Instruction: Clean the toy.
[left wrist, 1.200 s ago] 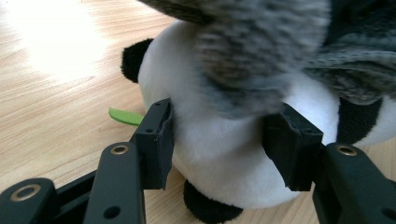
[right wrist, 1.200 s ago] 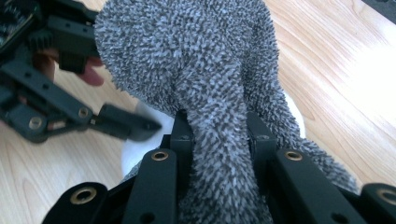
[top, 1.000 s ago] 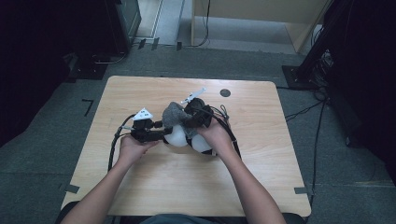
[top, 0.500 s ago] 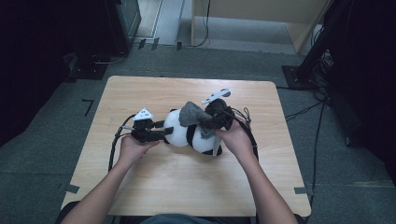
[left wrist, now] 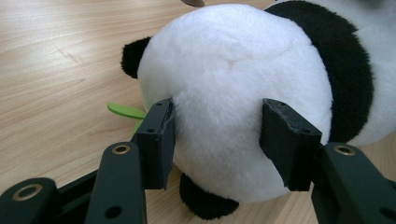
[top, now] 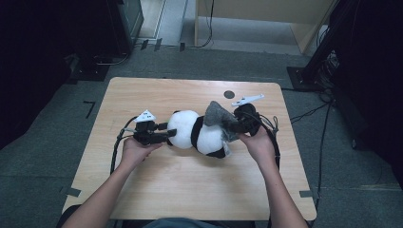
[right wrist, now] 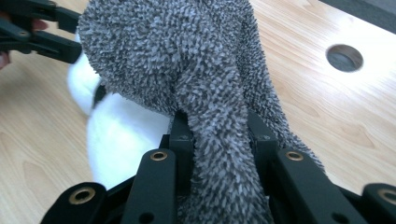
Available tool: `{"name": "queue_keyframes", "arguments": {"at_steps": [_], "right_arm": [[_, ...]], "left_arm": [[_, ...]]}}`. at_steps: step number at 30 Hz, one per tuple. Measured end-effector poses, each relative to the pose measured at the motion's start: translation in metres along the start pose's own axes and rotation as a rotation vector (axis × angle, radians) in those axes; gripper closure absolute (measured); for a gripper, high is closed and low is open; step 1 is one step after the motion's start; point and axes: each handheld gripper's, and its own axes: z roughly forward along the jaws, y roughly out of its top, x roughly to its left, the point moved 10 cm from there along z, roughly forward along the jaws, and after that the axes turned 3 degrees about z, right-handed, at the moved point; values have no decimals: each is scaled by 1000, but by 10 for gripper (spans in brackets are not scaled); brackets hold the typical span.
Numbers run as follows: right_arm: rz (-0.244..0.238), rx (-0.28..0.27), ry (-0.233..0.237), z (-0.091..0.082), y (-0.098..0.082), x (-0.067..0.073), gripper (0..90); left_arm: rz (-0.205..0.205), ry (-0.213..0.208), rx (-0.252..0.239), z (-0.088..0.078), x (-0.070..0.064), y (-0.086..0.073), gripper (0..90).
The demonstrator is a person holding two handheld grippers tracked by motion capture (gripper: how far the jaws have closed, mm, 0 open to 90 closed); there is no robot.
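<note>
A black-and-white plush panda [top: 197,133] lies on its side in the middle of the wooden table [top: 190,190]. My left gripper [top: 167,133] is shut on the panda's white head [left wrist: 219,93], its pads [left wrist: 159,135] pressing into the fur from both sides. A grey fuzzy cloth [top: 216,116] hangs over the panda's body. My right gripper [top: 233,126] is shut on that grey cloth [right wrist: 205,74], which bunches up between its two black fingers [right wrist: 182,140]. The panda's white body [right wrist: 116,135] lies below the cloth in the right gripper view.
A round cable hole [top: 229,94] is in the table behind the panda. A small green leaf piece [left wrist: 122,110] lies by the panda's head. Cables [top: 116,149] trail from both grippers. Dark equipment [top: 119,23] and a wooden cabinet [top: 266,19] stand beyond the far edge.
My right gripper has moved right with the grey cloth, drawing it off the panda's head onto its body. The white head is now uncovered. The left hand stayed put.
</note>
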Motion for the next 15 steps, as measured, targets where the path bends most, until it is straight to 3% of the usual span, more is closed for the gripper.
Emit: {"name": "queue_keyframes", "arguments": {"at_steps": [5,10,15], "right_arm": [[38,-5,-11,6,-8,-12,718],[39,-24,38,19,-7,-12,732],[66,-32,64,23,-7,-18,732]], "left_arm": [[-25,-59,22,1,-5,-1,460],[-8,-82,42,2,-5,-4,421],[7,-122,53,12,-4,-5,240]]}}
